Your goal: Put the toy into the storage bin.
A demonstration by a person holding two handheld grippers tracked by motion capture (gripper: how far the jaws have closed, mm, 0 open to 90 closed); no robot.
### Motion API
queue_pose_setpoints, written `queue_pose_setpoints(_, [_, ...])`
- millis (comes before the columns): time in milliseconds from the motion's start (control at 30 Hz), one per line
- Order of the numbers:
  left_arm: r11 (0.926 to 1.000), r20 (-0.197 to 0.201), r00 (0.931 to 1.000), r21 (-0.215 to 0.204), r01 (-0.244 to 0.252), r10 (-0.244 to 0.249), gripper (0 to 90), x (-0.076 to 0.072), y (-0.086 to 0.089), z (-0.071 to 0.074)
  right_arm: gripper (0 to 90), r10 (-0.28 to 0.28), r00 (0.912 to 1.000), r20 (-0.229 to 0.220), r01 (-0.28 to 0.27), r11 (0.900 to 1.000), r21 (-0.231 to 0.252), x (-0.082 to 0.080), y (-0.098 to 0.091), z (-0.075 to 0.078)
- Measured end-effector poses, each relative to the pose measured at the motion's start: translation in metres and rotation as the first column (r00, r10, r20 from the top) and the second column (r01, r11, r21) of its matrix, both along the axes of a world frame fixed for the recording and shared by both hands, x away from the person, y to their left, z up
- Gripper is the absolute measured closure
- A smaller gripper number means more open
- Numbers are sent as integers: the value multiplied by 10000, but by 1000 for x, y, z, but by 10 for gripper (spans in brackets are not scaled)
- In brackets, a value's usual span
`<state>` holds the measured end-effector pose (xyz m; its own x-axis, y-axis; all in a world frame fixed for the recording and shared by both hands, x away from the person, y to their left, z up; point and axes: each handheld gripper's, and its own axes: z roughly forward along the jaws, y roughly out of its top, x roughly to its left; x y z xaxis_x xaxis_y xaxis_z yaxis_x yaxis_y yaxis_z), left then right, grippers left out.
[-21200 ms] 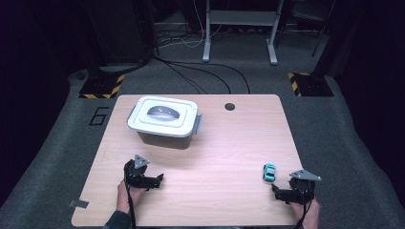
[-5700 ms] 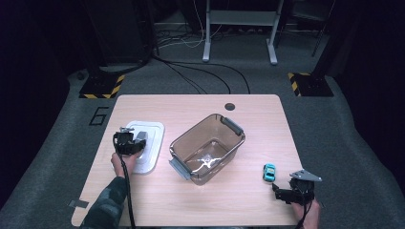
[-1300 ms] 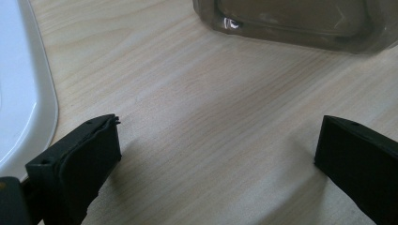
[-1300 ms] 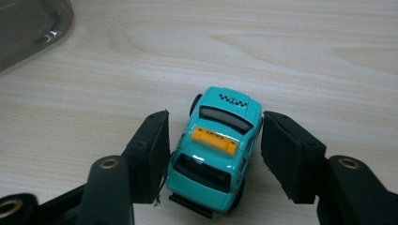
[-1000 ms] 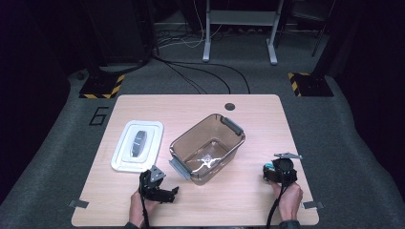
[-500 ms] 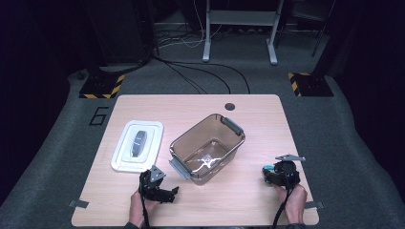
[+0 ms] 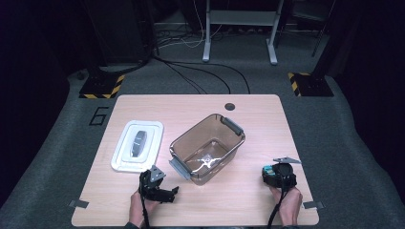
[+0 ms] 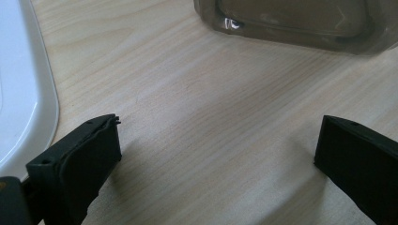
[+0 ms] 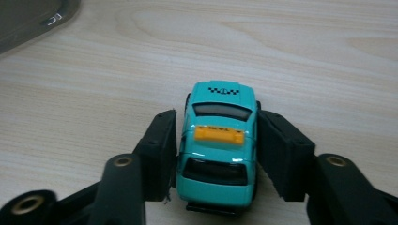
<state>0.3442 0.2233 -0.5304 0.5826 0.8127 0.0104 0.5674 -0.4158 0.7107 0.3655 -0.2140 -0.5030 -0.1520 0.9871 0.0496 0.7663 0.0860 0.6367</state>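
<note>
Teal car (image 9: 219, 145): sitting on the table betw. the right gripper's two black jaws, both pads pressing on its sides; yellow sign on the roof, checker strip at the far end of the roof; wheels seeming to be resting on the wood, though the jaws are hiding them.
Car, high view (image 7: 268, 170): showing as a small teal patch at the left of the gripper head, near the table's right front corner.
Right gripper (image 9: 217, 140): clamping the car; in the high view (image 7: 277, 175) it is sitting low over the table w/ a hand behind it and the cable trailing toward the front edge.
Left gripper (image 8: 216, 150): jaws standing wide apart, bare wood betw. them, gripping nothing; in the high view (image 7: 160, 187) it is lying at the table's front, left of centre, w/ a hand holding it.
Bin (image 7: 208, 148): clear brownish tub, standing open and upright mid-table, turned at a slant, grey handles at two ends; well apart from the car, near the left gripper. Its lower wall (image 8: 300, 23) is showing at the top of the left gripper view.
Lid (image 7: 138, 145): white w/ grey centre grip, lying flat left of the bin, not touching it; its edge (image 8: 23, 84) is just beside the left gripper's left jaw.
Table (image 7: 258, 114): light wood, w/ a dark round hole near the back edge.
</note>
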Motion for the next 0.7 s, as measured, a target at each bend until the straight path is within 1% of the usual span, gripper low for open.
queue_pose_setpoints(33, [10000, 18, 10000, -8, -12, 12, 4, 0, 0, 0, 511, 30, 10000, 84, -30, 10000, 52, -1, -1, 0])
queue_pose_setpoints(67, [10000, 18, 10000, -11, -12, 12, 4, 0, 0, 0, 520, 194, 9998, 111, -194, 9998, 27, -2, -2, 1])
queue_pose_setpoints(133, [10000, 2, 10000, 33, 25, -25, 4, 0, 0, 0, 521, 413, 9991, 37, -413, 9991, -34, -3, -3, 2])
queue_pose_setpoints(200, [10000, 17, 10000, -9, -14, 14, 4, 0, 0, 0, 522, 695, 9976, 25, -695, 9975, -110, -2, -4, 2])
queue_pose_setpoints(267, [10000, 20, 10000, -10, -16, 16, 4, 0, 0, 0, 522, 1091, 9940, 37, -1089, 9938, -224, -2, -5, 2])
queue_pose_setpoints(300, [10000, -7, 10000, -72, -63, 63, 4, 0, 0, 0, 522, 1390, 9903, 65, -1387, 9898, -334, -2, -6, 2])
queue_pose_setpoints(333, [10000, -4, 10000, -63, -58, 58, 4, 0, 0, 0, 522, 1489, 9888, -2, -1489, 9884, -313, -3, -6, 2])
queue_pose_setpoints(400, [10000, 1, 10000, 17, 1, -1, 5, 0, 0, 0, 521, 1613, 9869, 10, -1612, 9868, -159, -3, -10, 2])
queue_pose_setpoints(433, [10000, -21, 10000, -23, -21, 20, 5, 0, 0, 0, 519, 1609, 9870, 45, -1609, 9869, -101, -3, -11, 1])
queue_pose_setpoints(467, [10000, 5, 10000, 24, 5, -5, 5, 0, 0, 0, 509, 1529, 9882, -24, -1529, 9882, 41, -3, -11, 1])
queue_pose_setpoints(533, [10000, 6, 10000, 25, 8, -8, 5, 0, 0, 0, 451, 1333, 9911, -61, -1333, 9910, 88, -3, -11, 0])
queue_pose_setpoints(567, [10000, 5, 10000, 29, 11, -11, 5, 0, 0, 0, 436, 1296, 9916, -54, -1295, 9915, 120, -4, -10, 0])
queue_pose_setpoints(600, [10000, 15, 10000, 2, -11, 11, 5, 0, 0, 0, 441, 1177, 9930, -50, -1177, 9930, 52, -4, -10, -1])
queue_pose_setpoints(633, [10000, 15, 10000, 2, -11, 11, 5, 0, 0, 0, 441, 1177, 9930, -50, -1177, 9930, 52, -4, -10, -1])
queue_pose_setpoints(700, [10000, 4, 10000, 29, 8, -8, 5, 0, 0, 0, 454, 853, 9963, -72, -851, 9962, 176, -6, -9, -2])
